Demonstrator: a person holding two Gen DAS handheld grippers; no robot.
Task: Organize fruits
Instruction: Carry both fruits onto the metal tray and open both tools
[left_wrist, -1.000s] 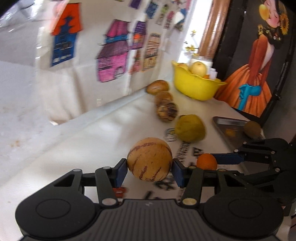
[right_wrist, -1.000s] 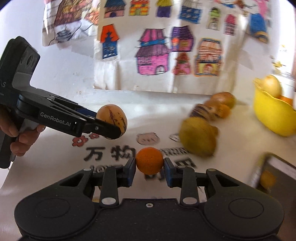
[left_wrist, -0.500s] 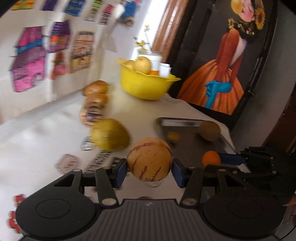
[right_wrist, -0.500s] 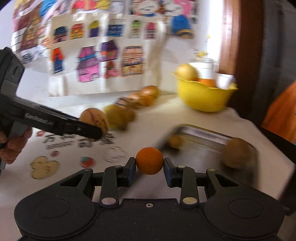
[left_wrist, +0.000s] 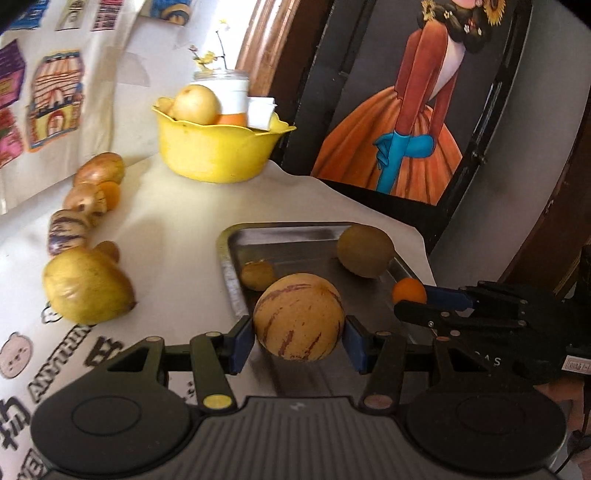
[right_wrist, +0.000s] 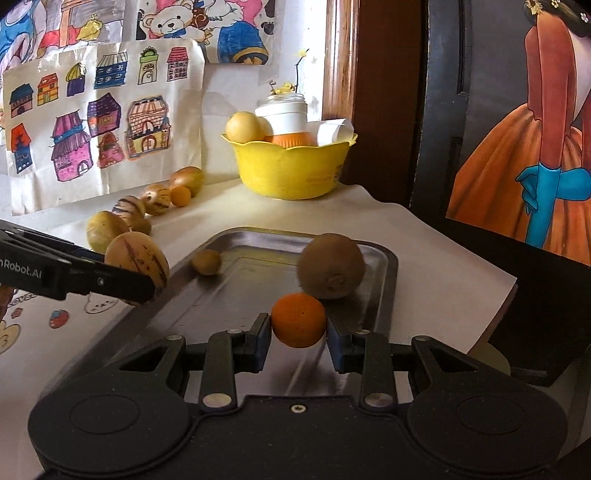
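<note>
The left tool (left_wrist: 299, 338) clamps a striped melon (left_wrist: 298, 315) above the near edge of the metal tray (right_wrist: 384, 266); the right tool (right_wrist: 297, 338) pinches a small orange (right_wrist: 298, 319) over the same tray. Both fruits are round, so dropped from height they would likely roll off the shallow rim. The brown fruit (right_wrist: 330, 266) and a small yellowish one (right_wrist: 206, 262) already crowd the tray. Farther back, loose fruit lines the bench (left_wrist: 177, 221), with the yellow bowl (left_wrist: 218, 151) beyond.
</note>
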